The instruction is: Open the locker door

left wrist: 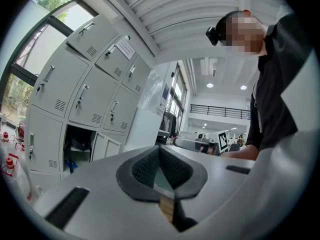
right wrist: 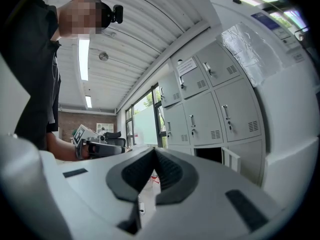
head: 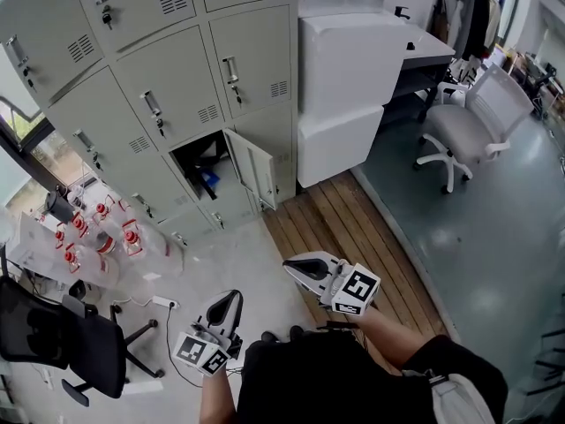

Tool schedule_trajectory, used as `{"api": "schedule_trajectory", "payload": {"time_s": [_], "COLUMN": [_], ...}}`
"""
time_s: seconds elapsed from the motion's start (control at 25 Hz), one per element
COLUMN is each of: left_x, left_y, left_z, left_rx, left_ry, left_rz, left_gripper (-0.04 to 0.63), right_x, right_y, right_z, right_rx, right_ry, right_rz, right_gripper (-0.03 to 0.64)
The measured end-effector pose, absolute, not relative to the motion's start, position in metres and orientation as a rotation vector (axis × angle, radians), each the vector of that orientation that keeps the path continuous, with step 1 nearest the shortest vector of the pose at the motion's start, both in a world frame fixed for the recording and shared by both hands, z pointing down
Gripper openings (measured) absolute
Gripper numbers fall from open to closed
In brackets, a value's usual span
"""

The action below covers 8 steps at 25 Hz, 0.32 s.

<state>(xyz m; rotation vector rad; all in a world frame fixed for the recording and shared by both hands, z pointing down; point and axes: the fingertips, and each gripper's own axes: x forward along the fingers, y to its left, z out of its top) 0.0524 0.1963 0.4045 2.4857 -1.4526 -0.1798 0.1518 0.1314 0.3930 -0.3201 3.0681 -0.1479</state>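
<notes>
Pale grey metal lockers (head: 168, 69), one dark compartment (head: 199, 162); brown striped wooden plank floor (head: 353, 228); white left tool (head: 231, 299) and right tool (head: 293, 267) bear black-and-white square markers (head: 357, 287).

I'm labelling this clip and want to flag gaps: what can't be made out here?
Open locker contents: head view, shadowed; a blue item, too small to identify.
Paper notice: left gripper view, print too small.
Top locker row: head view, cut off by the upper edge.
Red-capped bottles: head view, labels too small.
</notes>
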Motion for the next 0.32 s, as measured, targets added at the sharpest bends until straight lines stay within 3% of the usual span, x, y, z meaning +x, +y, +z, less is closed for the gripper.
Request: {"api": "schedule_trajectory", "payload": {"time_s": [0.32], "left_x": [0.0488], "left_y": [0.1955], "left_z": [0.4095], "left_rx": [2.464], "left_ry": [-1.455], "left_rz": [-0.161], "left_gripper": [0.014], "right_x": [0.1471], "right_y": [0.1295], "right_z": [0.3930], "right_rx": [-0.295], "right_ry": [3.066], "right_rz": [-0.160], "right_gripper": [0.011]}}
